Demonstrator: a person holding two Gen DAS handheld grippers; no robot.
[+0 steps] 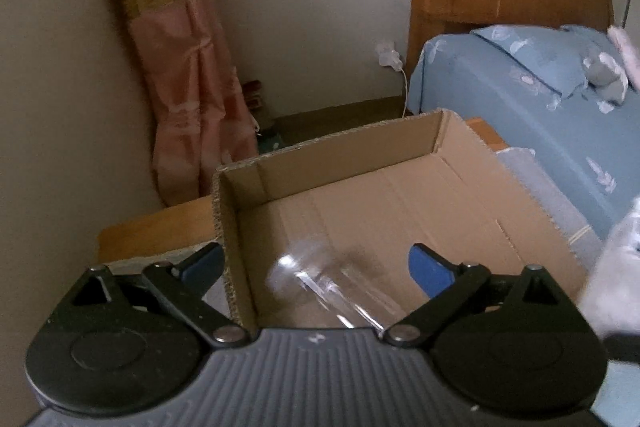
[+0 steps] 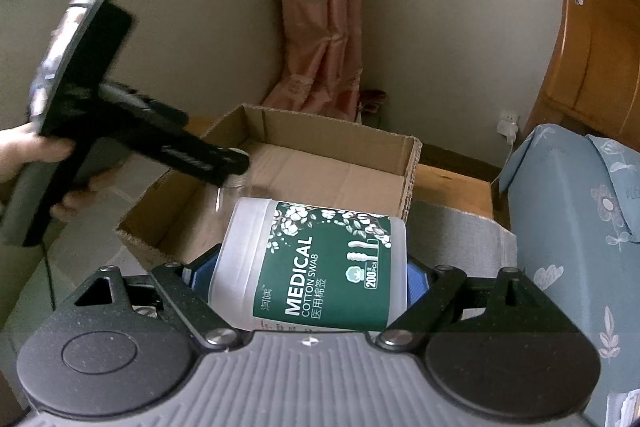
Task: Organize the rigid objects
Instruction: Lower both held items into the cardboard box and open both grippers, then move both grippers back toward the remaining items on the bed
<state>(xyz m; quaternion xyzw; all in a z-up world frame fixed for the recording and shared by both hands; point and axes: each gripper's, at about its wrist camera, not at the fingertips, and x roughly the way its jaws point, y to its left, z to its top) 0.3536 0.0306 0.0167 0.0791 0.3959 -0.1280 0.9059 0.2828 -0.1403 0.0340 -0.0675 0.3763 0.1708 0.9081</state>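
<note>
Cardboard box (image 1: 360, 211): open-topped, flaps up, standing on a grey cloth over a low wooden surface beside the bed (image 1: 520, 99); floor of the box mostly bare.

Clear item (image 1: 332, 279): a transparent, glassy thing lying in the box near its near-left corner, blurred; its long axis seems to run from the box's left wall toward the near edge. In the right wrist view only a glint of it shows at the box's left wall (image 2: 236, 183).

Left gripper (image 1: 316, 267): fingers spread very wide, one blue pad outside the box's left wall, the other inside over the box floor. The clear item lies between and below them; neither pad presses on it, so it reads as let go.

Cotton swab tub (image 2: 312, 263): white plastic jar with a green "MEDICAL COTTON SWAB" label, lying on its side, long axis pointing forward along the fingers toward the box's near edge.

Right gripper (image 2: 308, 275): fingers set wide and clamped on the tub's two sides, blue pads against its wall; tub carried, not resting on anything visible.

Deciding relation: the tub hangs just short of and above the box's near-right edge, with the box interior straight ahead and below. The right hand is the nearer, loaded one; the left gripper's body (image 2: 80, 99) reaches over the box's left wall.

Judgement: the bare right half of the box looks the free spot; the left side is crowded.
</note>
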